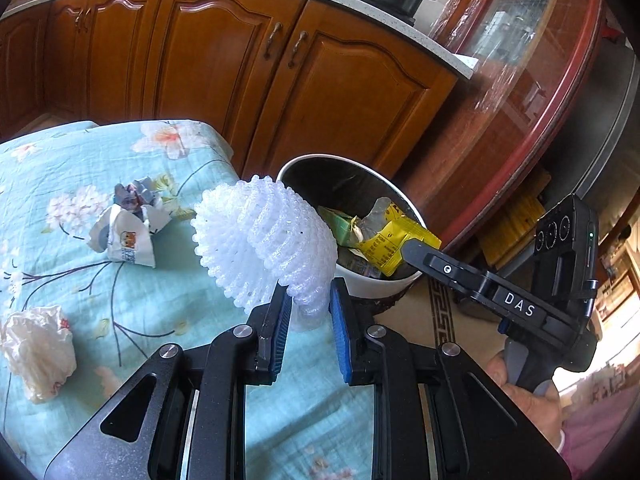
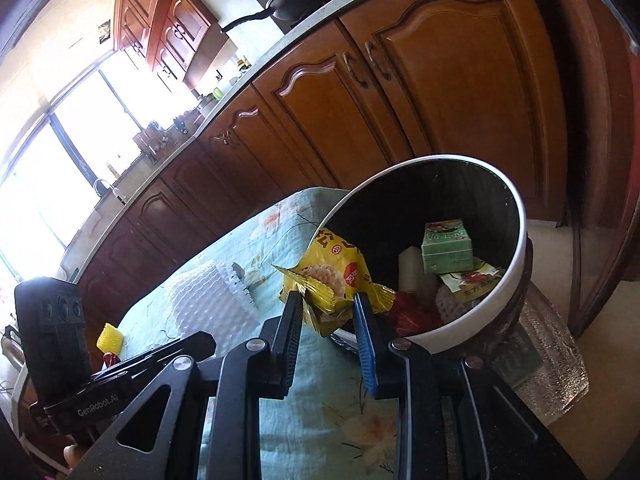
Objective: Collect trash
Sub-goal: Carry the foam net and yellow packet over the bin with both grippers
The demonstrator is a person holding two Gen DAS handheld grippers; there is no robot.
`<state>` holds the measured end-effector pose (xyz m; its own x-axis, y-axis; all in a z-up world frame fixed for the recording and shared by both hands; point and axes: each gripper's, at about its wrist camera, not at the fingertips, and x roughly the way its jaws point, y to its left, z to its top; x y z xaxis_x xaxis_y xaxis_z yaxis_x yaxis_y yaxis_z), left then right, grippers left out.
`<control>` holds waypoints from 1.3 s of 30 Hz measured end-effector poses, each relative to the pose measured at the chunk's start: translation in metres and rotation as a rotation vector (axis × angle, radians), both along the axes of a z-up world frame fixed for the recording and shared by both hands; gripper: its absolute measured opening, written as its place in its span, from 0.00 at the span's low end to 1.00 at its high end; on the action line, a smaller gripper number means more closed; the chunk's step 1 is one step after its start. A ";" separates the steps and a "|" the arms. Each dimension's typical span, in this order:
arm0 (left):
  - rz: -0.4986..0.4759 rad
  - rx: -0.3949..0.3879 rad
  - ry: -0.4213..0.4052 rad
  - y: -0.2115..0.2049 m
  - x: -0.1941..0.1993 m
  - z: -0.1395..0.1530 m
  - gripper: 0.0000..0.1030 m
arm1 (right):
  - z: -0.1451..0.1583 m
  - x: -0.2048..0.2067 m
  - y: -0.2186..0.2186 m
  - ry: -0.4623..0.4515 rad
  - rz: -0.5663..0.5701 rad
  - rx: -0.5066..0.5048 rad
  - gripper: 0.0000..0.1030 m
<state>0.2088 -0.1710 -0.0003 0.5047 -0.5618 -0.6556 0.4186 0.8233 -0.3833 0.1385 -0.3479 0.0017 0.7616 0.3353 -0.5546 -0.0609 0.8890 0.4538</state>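
Note:
My left gripper [image 1: 308,300] is shut on a white foam fruit net [image 1: 264,240] and holds it above the table edge, beside the white trash bin [image 1: 376,284]. My right gripper [image 2: 328,308] is shut on a yellow snack wrapper [image 2: 332,272] held over the near rim of the bin [image 2: 516,208]; the wrapper also shows in the left wrist view [image 1: 392,244]. The bin holds a green carton [image 2: 446,246] and other wrappers. A crumpled printed paper wrapper [image 1: 128,228] and a crumpled white plastic bag [image 1: 40,352] lie on the table.
The table has a light blue floral cloth [image 1: 80,160]. Wooden kitchen cabinets [image 1: 224,64] stand behind. A small yellow foam net [image 2: 109,337] lies at the table's far end. A glass-fronted cabinet [image 1: 520,80] is right of the bin.

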 end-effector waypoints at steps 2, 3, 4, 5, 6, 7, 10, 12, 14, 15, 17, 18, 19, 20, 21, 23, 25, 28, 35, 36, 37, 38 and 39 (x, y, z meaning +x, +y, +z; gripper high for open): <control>-0.007 0.003 0.002 -0.004 0.001 0.000 0.18 | -0.001 -0.001 -0.005 0.002 -0.012 -0.001 0.26; -0.012 0.005 0.003 -0.007 0.002 0.000 0.18 | -0.001 -0.001 -0.008 0.004 -0.016 0.001 0.26; -0.015 0.006 0.004 -0.008 0.002 -0.001 0.18 | -0.002 -0.001 -0.010 0.006 -0.021 0.001 0.26; -0.019 0.008 0.005 -0.010 0.003 -0.001 0.18 | -0.002 -0.001 -0.012 0.007 -0.026 0.001 0.26; -0.021 0.010 0.006 -0.012 0.004 -0.001 0.18 | -0.003 0.000 -0.014 0.008 -0.029 0.002 0.26; -0.023 0.013 0.006 -0.014 0.004 -0.001 0.18 | -0.003 0.000 -0.015 0.009 -0.032 0.004 0.26; -0.029 0.018 0.008 -0.020 0.006 -0.001 0.18 | -0.005 0.001 -0.019 0.011 -0.043 0.011 0.26; -0.034 0.020 0.008 -0.021 0.008 -0.001 0.18 | -0.004 0.002 -0.021 0.011 -0.049 0.011 0.26; -0.037 0.023 0.005 -0.025 0.009 0.000 0.18 | -0.005 0.003 -0.023 0.011 -0.053 0.011 0.26; -0.039 0.023 0.004 -0.026 0.009 0.000 0.18 | -0.005 0.003 -0.024 0.012 -0.055 0.011 0.26; -0.042 0.026 0.004 -0.030 0.010 0.001 0.18 | -0.005 0.003 -0.025 0.012 -0.057 0.010 0.26; -0.045 0.027 0.004 -0.031 0.010 0.000 0.18 | -0.006 0.004 -0.026 0.013 -0.059 0.008 0.26; -0.047 0.028 0.004 -0.032 0.010 0.000 0.18 | -0.006 0.004 -0.027 0.013 -0.060 0.006 0.26; -0.050 0.029 0.004 -0.033 0.011 0.000 0.18 | -0.006 0.004 -0.027 0.014 -0.063 0.003 0.26; -0.052 0.030 0.004 -0.035 0.011 0.000 0.18 | -0.006 0.004 -0.028 0.015 -0.066 0.001 0.26; -0.058 0.033 0.004 -0.039 0.013 0.000 0.18 | -0.006 0.005 -0.030 0.016 -0.072 -0.005 0.26; -0.065 0.036 0.003 -0.044 0.014 0.001 0.18 | -0.006 0.006 -0.033 0.016 -0.078 -0.013 0.26; -0.077 0.046 0.000 -0.051 0.017 0.002 0.18 | -0.005 0.009 -0.036 0.020 -0.087 -0.029 0.26; -0.096 0.066 0.006 -0.065 0.028 -0.001 0.18 | -0.005 0.018 -0.043 0.041 -0.100 -0.052 0.26; -0.099 0.070 0.006 -0.067 0.030 -0.001 0.18 | -0.005 0.019 -0.044 0.044 -0.101 -0.057 0.26; -0.101 0.073 0.006 -0.069 0.032 -0.001 0.18 | -0.005 0.022 -0.044 0.051 -0.107 -0.064 0.26; -0.104 0.079 0.005 -0.071 0.034 -0.002 0.18 | -0.005 0.024 -0.045 0.055 -0.107 -0.067 0.26; -0.104 0.084 0.005 -0.073 0.035 -0.002 0.18 | -0.006 0.025 -0.046 0.059 -0.106 -0.071 0.26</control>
